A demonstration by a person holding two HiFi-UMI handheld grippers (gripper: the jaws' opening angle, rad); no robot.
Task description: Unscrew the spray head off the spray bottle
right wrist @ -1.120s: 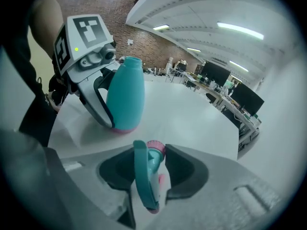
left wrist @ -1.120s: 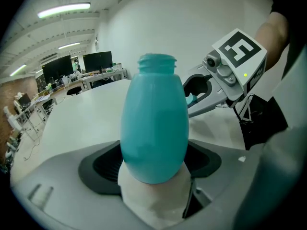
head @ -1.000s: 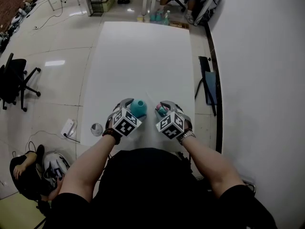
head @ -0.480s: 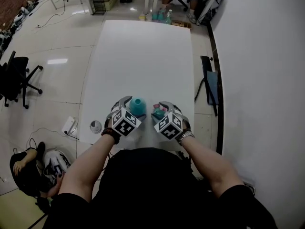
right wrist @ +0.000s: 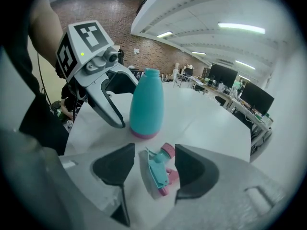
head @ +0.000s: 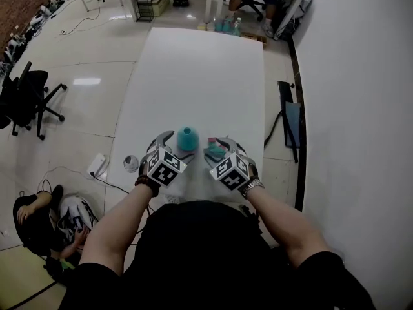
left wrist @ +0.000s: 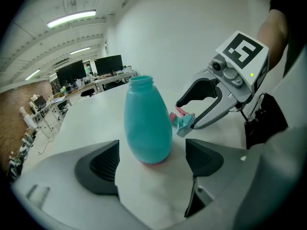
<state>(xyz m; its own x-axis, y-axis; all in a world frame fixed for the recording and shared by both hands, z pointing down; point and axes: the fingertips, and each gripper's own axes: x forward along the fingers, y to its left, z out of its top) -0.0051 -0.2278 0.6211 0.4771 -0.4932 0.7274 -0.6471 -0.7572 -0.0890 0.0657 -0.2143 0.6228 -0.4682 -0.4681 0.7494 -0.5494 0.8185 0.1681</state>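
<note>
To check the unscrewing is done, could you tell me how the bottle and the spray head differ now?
The bottle stands upright; the spray head lies on its side. The bottle is far bigger than the spray head. The bottle's neck is open, the spray head off it. Both are teal with pink parts.

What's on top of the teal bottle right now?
Nothing: the neck of the bottle stands open and bare. The spray head lies on the table beside it. Its opaque wall hides whatever is inside.
</note>
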